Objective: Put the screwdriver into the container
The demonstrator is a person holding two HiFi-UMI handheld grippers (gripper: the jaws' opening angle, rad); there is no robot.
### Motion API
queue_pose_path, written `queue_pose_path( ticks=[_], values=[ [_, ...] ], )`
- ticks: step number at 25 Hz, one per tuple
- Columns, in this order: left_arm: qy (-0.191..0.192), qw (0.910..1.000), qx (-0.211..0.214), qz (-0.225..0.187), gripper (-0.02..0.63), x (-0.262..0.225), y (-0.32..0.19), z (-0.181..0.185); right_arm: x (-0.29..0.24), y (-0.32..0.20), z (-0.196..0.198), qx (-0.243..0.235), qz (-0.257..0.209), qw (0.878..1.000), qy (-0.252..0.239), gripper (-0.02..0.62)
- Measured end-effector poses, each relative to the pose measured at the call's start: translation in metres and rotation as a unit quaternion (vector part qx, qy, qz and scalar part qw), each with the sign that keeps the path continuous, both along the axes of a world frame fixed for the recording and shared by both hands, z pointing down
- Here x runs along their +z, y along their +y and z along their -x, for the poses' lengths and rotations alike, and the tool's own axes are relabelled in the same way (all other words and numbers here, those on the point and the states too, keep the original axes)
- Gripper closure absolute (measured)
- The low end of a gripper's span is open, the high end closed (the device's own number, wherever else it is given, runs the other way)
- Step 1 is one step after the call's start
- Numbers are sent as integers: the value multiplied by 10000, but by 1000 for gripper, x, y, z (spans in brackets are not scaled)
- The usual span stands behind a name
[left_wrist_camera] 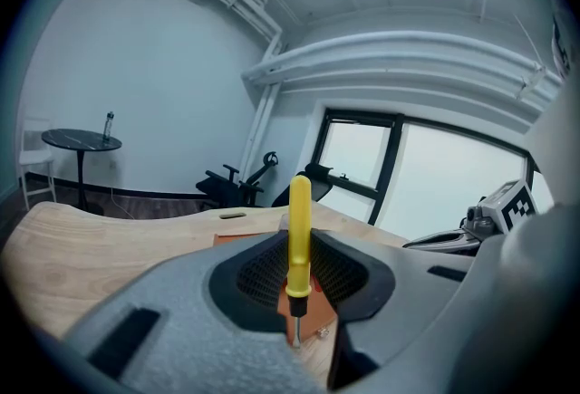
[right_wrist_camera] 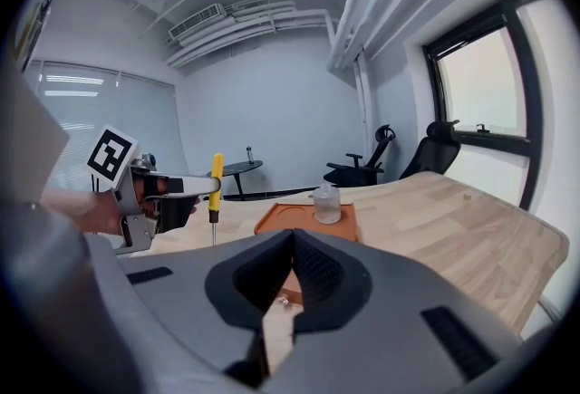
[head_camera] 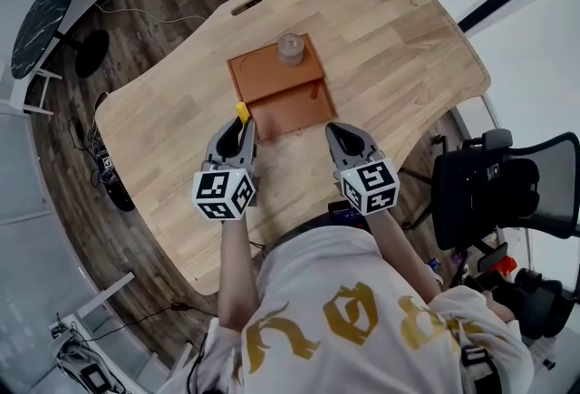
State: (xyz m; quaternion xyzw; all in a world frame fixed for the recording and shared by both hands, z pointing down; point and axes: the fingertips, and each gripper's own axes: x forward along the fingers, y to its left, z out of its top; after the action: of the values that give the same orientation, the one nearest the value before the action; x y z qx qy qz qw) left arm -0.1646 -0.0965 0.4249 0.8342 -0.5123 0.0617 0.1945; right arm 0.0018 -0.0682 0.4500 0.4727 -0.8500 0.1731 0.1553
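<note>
Clamping screwdriver [left_wrist_camera: 299,229], left hand-held gripper [head_camera: 243,122] beside tray [head_camera: 290,107] edge; right hand-held gripper [head_camera: 333,128] closed, empty.

An office is being shown: a large wooden desk [head_camera: 408,30] is being flanked by a black swivel chair [head_camera: 498,188], tall windows [right_wrist_camera: 480,102] and a round side table [head_camera: 41,12].

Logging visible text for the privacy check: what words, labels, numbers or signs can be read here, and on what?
No text reads clearly.
Shirt: gold ornate lettering, too stylised and distorted to read.
Left marker cube, right marker cube: black-and-white square codes, no letters.
Screwdriver: no print visible.
</note>
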Motion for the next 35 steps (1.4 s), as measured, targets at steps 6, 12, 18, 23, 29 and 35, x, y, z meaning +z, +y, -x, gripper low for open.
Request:
queue_pose_path(
  ticks=[6,12,18,23,29,35],
  values=[
    [-154,9998,91,32,531,8,-17,-6,9,-20,-4,-15,46,10000,-13,584],
    [-218,9996,106,148,531,21,-29,-8,23,-37,-9,-25,151,9999,-37,584],
    [-167,9993,64,319,531,31,-36,-3,28,-48,-7,-89,216,9997,-82,583],
    [-199,9987,77,469,531,43,-42,-4,35,-57,-10,-74,306,9995,-80,584],
    [-129,9977,70,658,531,57,-47,-2,46,-60,-7,-149,447,9989,-67,584],
    [-304,9962,118,811,531,71,-49,-5,56,-65,-7,-213,582,9980,-97,584]
  ],
)
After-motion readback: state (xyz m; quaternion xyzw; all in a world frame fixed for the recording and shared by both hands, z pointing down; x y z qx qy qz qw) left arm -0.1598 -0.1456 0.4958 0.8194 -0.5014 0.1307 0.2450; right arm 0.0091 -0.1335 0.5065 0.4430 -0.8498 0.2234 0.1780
